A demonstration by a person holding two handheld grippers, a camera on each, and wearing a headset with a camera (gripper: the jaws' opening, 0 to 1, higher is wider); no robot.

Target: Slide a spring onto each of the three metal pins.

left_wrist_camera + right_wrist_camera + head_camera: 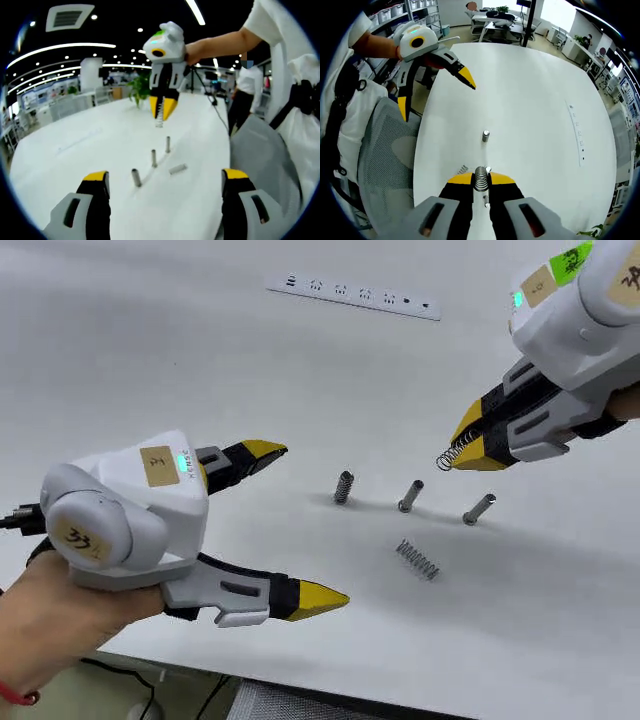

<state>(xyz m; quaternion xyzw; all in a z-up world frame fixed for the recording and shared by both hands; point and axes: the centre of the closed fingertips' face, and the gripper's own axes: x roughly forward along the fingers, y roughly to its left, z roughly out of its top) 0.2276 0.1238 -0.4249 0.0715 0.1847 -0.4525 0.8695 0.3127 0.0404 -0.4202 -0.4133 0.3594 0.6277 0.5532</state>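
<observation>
Three short metal pins stand in a row on the white table (200, 360). The left pin (343, 487) wears a spring; the middle pin (410, 496) and the right pin (478, 508) are bare. One loose spring (417, 559) lies flat in front of them. My right gripper (462, 452) hovers above and right of the pins, shut on a spring (452, 454) that sticks out past its tips. The held spring (480, 178) points over a pin (485, 135) farther along the row. My left gripper (295, 525) hangs open left of the pins, holding nothing.
A white power strip (353, 292) lies at the far side of the table. A grey mesh chair (385, 150) stands at the table's near edge beside the person. In the left gripper view the pins (154, 158) and the loose spring (177, 169) sit ahead of the jaws.
</observation>
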